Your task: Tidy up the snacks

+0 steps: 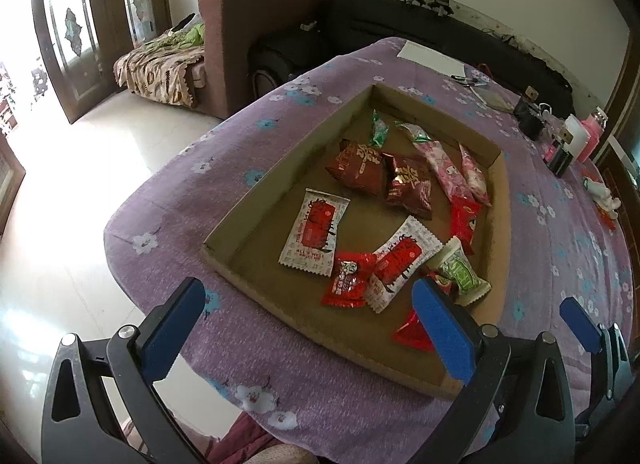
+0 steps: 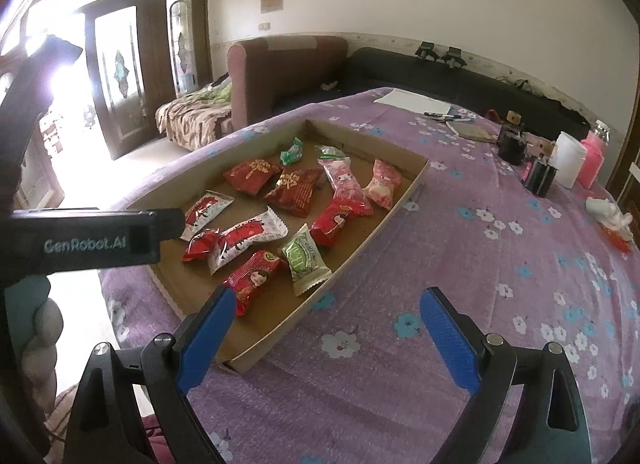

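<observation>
While both grippers, left [image 1: 308, 328] and right [image 2: 328, 336], hung agape and empty, glossy snack packets [image 2: 256, 232] lay in the cardboard tray [image 2: 404, 192] (long axis toward 1 o'clock) on the table [image 2: 480, 264].

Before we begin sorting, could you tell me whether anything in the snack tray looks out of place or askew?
Nothing is spilled or damaged. The snacks lie jumbled in the cardboard tray: one white-and-red packet overlaps a small red candy, and the two pink packets sit at different angles. Both tools, left and right, are open and hold nothing.
</observation>
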Action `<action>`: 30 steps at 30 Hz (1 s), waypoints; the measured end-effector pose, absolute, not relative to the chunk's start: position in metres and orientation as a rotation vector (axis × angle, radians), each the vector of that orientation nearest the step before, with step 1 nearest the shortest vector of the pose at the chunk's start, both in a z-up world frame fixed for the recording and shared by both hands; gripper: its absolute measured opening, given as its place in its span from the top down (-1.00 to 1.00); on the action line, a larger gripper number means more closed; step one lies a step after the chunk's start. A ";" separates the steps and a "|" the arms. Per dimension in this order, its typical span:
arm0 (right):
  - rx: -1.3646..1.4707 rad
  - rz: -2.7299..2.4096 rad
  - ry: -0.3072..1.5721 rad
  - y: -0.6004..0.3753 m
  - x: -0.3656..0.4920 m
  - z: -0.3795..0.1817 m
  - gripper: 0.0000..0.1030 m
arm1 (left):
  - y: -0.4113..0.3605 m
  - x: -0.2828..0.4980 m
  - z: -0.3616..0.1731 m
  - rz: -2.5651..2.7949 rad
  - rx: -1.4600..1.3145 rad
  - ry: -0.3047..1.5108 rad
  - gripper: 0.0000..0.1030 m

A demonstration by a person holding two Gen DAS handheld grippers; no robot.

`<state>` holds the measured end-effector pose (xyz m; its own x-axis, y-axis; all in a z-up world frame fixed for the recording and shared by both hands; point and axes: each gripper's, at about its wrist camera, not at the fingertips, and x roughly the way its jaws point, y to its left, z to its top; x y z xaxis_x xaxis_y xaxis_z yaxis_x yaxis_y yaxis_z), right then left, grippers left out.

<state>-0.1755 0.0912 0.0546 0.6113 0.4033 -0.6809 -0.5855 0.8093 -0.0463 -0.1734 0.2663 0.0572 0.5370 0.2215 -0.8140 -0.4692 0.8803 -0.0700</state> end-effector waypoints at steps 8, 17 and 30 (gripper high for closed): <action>-0.273 0.583 0.728 0.092 -0.167 0.048 -0.83 | 0.270 -0.164 0.051 0.420 -0.308 0.941 -1.00; -0.261 0.579 0.750 0.090 -0.160 0.043 -0.83 | 0.272 -0.158 0.044 0.415 -0.329 0.965 -1.00; -0.267 0.596 0.753 0.094 -0.163 0.041 -0.83 | 0.273 -0.158 0.042 0.422 -0.331 0.967 -1.00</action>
